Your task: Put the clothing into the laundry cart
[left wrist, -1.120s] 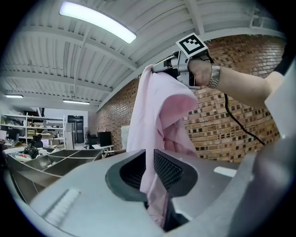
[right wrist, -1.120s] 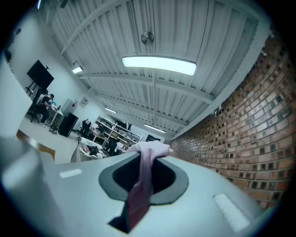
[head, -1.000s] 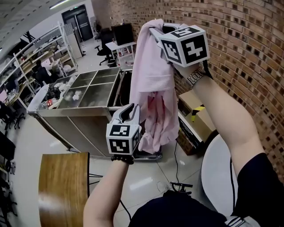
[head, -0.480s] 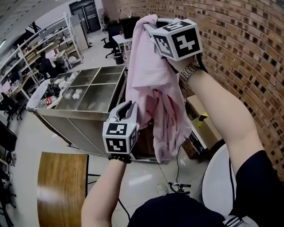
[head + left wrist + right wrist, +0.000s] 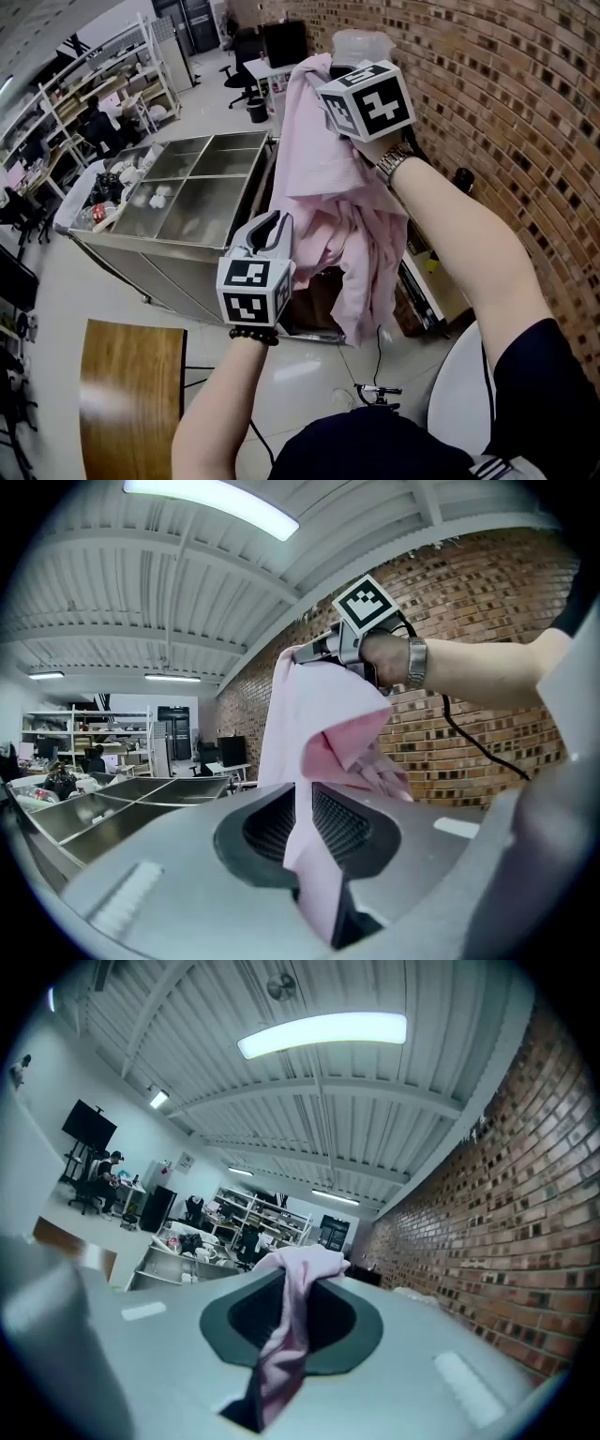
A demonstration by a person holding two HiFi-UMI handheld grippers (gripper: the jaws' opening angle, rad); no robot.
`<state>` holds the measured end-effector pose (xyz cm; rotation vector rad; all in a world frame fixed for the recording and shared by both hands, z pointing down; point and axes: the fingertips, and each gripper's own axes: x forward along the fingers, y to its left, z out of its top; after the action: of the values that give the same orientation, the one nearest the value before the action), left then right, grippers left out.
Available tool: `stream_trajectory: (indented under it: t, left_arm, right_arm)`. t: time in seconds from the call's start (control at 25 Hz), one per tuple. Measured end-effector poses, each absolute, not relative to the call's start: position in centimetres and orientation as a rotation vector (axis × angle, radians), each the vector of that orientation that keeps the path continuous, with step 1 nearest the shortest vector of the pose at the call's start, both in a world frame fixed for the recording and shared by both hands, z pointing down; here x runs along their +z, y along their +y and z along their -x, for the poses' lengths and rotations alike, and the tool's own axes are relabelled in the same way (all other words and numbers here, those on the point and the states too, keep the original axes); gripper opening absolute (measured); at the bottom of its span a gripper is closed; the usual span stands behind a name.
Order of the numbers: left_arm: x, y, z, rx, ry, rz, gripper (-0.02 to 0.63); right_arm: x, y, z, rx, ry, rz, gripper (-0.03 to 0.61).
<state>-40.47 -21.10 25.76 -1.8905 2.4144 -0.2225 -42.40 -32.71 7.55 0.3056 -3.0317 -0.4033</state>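
A pink garment (image 5: 323,178) hangs in the air between my two grippers, beside the brick wall. High up, my right gripper (image 5: 315,71) is shut on the garment's top edge (image 5: 298,1265). Lower down, my left gripper (image 5: 278,221) is shut on a fold at its left side (image 5: 309,714), cloth running between the jaws (image 5: 302,822). The laundry cart (image 5: 202,246), a steel trolley with several open compartments, stands just left of and below the garment; it also shows at the left (image 5: 103,803) and far off (image 5: 173,1251). The garment's hem hangs past the cart's right end.
A brick wall (image 5: 487,94) runs along the right. Cardboard boxes (image 5: 433,274) sit at its foot. A wooden tabletop (image 5: 131,394) lies low left, a white round table (image 5: 459,375) low right, and a cable (image 5: 375,389) on the floor. Shelves (image 5: 112,75) fill the back left.
Both grippers have carried the garment closer to the cart, the right one coming down a little. The hanging cloth has swung and bunched lower. Both grips are unchanged.
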Motion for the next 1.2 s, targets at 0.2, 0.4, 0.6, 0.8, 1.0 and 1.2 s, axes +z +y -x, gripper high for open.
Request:
stream_trajectory:
  t: [0.2,0.4,0.6,0.8,1.0,1.2]
  left_arm:
    - [27.0,-23.2,42.1,-0.253,2.422,1.9,0.058]
    - [27.4,-25.1,43.4,-0.24,2.423,1.899,0.057]
    - [28.4,-26.6,44.5,-0.242,2.429,1.905,0.058]
    - [29.1,-27.8,44.9,-0.25,2.433,1.921,0.058]
    - [29.2,-28.5,44.8,-0.257,2.431,1.939,0.058]
    - [29.2,-28.7,44.6,-0.257,2.419,1.954,0.058]
  right_arm:
    - [12.3,-35.1,46.1,-0.37,-2.98,-0.252,0.044]
    - [18.1,-37.0,49.5,-0.339,-2.905,-0.196,0.044]
    - [23.9,-38.7,51.7,-0.293,-2.82,-0.142,0.048]
    - [29.9,-39.8,52.4,-0.237,-2.676,-0.08,0.071]
    - [33.8,-40.2,51.6,-0.195,-2.563,0.001,0.143]
    - [34.9,-40.4,50.3,-0.156,-2.542,0.007,0.183]
